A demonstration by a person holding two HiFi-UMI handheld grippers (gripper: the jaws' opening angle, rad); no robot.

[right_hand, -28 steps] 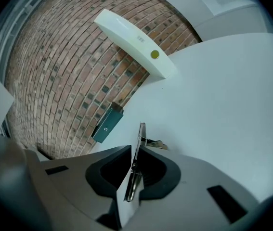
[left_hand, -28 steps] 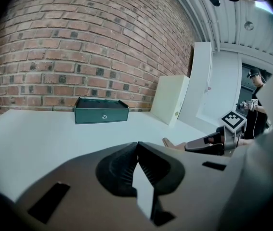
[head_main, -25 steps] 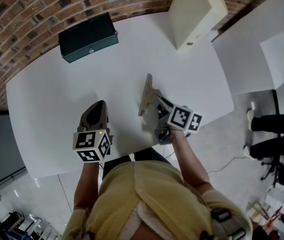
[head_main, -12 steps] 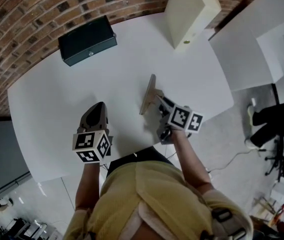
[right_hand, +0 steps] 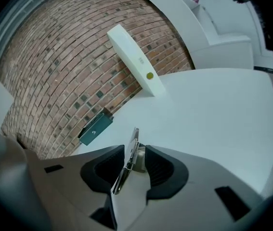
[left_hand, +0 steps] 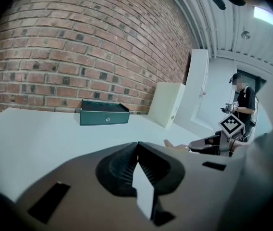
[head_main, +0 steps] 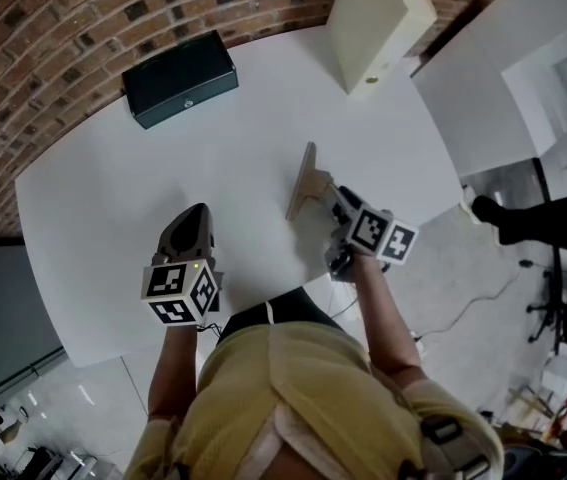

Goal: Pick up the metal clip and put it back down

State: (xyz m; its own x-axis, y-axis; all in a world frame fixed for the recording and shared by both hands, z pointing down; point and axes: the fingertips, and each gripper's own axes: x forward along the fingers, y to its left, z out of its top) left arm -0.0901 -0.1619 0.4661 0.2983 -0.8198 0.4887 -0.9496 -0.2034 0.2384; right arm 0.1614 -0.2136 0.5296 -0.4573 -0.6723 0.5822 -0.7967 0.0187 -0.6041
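Note:
The metal clip (head_main: 306, 181) stands on edge on the white table (head_main: 113, 218), near its right front edge. In the right gripper view the clip (right_hand: 128, 165) is a thin shiny strip between the jaws, leaning toward the left pad with a gap on the other side. My right gripper (head_main: 331, 200) (right_hand: 135, 150) is open around it, and its jaws have just been opening. My left gripper (head_main: 198, 211) (left_hand: 137, 146) hovers over the table's front left with its tips together, holding nothing.
A dark green box (head_main: 180, 76) (left_hand: 104, 114) (right_hand: 95, 127) sits at the back by the brick wall. A cream panel (head_main: 375, 23) (right_hand: 135, 59) leans at the back right. A person (left_hand: 242, 100) stands beyond the table's right end.
The right gripper and the clip between its jaws have shifted slightly right and farther from me. The left gripper has barely moved.

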